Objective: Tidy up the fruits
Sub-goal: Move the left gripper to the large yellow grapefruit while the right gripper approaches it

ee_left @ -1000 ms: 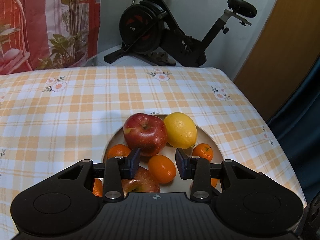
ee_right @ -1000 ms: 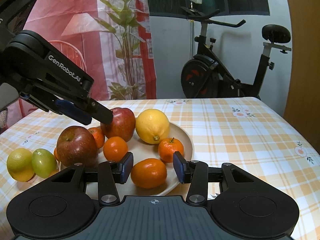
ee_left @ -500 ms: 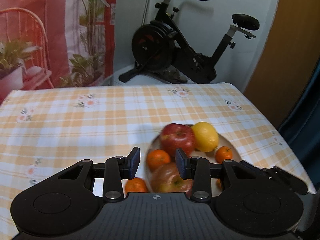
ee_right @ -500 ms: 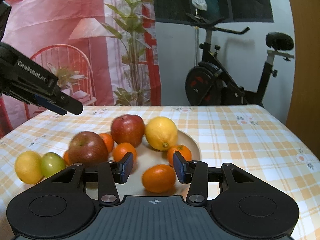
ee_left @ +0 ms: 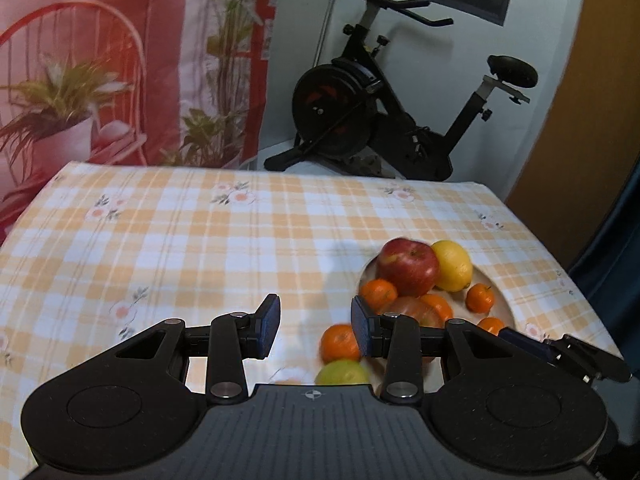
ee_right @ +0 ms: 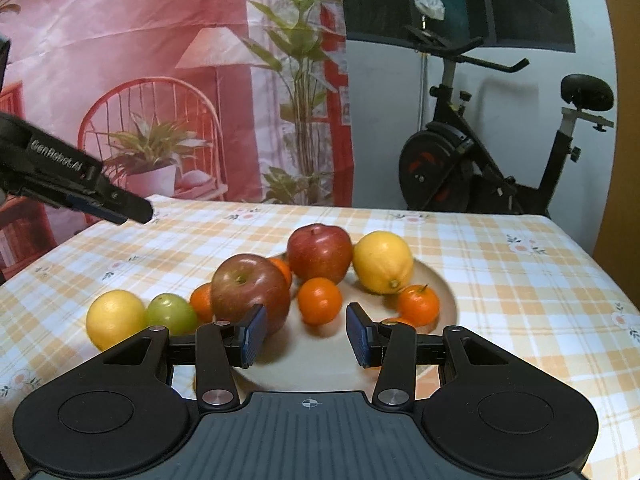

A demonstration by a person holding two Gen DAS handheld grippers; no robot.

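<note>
**Both tongs empty over the fruit plate**

Left tongs (ee_left: 315, 330) hang above the checked tabletop (ee_left: 200, 240), jaws parted a modest way, nothing between the pads but bare cloth. From that view the plate (ee_left: 494, 286) sits out at 2 o'clock, stacked with a red apple (ee_left: 408, 266), a yellow lemon (ee_left: 454, 266) and small oranges (ee_left: 480, 298). One orange (ee_left: 338, 342) and a green fruit (ee_left: 340, 372) lie off the plate at its near left rim, just beside the right pad.

Over to the right tongs (ee_right: 303, 334): same modest gap, gripping nothing, aimed straight at the plate (ee_right: 446, 292) at 12 o'clock. A dark red apple (ee_right: 250, 288) sits right behind the left pad, an orange (ee_right: 320, 300) shows between the pads but farther back. At 10 o'clock a green fruit (ee_right: 172, 314) and a yellow citrus (ee_right: 116, 318) rest side by side on the cloth, off the plate. An exercise bike (ee_right: 480, 168) stands beyond the tabletop at 1 o'clock
</note>
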